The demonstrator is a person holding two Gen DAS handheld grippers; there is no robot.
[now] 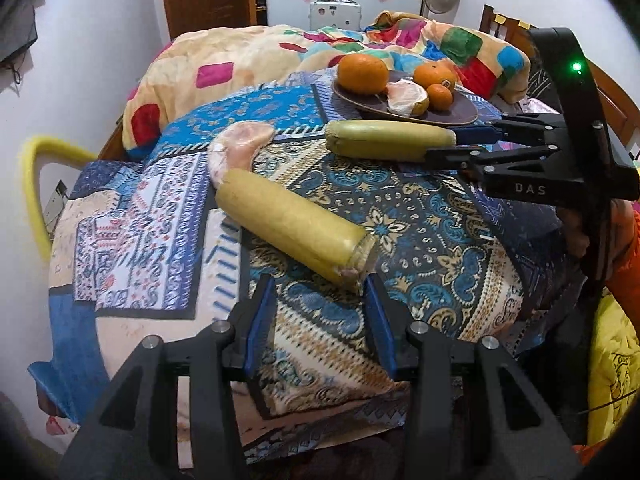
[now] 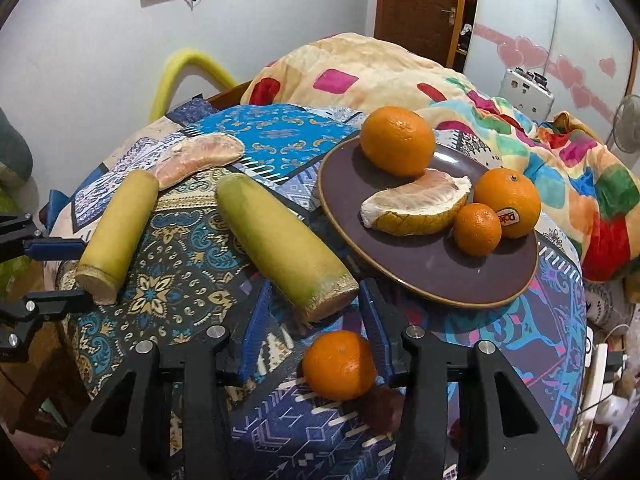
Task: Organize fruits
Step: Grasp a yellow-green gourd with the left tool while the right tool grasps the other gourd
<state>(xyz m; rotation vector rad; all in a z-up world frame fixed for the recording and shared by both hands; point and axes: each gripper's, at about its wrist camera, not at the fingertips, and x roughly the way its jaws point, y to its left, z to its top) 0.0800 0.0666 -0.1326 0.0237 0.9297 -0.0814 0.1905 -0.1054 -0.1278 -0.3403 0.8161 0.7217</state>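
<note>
We see a brown plate (image 2: 424, 280) near the patterned cloth's (image 2: 184, 276) far right edge, holding three oranges and a pomelo wedge (image 2: 416, 204). A peeled pomelo segment (image 2: 200, 156) lies toward the far left. Our left gripper (image 1: 320, 292) and right gripper (image 2: 312, 300) are both spread wide, each at the cut end of a yellow-green stalk (image 2: 280, 240), gripping nothing. A loose orange (image 2: 340, 364) sits between our right fingers

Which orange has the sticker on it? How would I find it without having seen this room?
Start at the dark round plate on the patterned blanket. Three oranges sit on it around a peeled fruit wedge. The orange with the sticker is on the right, touching the smallest orange, and alone bears a red label.
</note>
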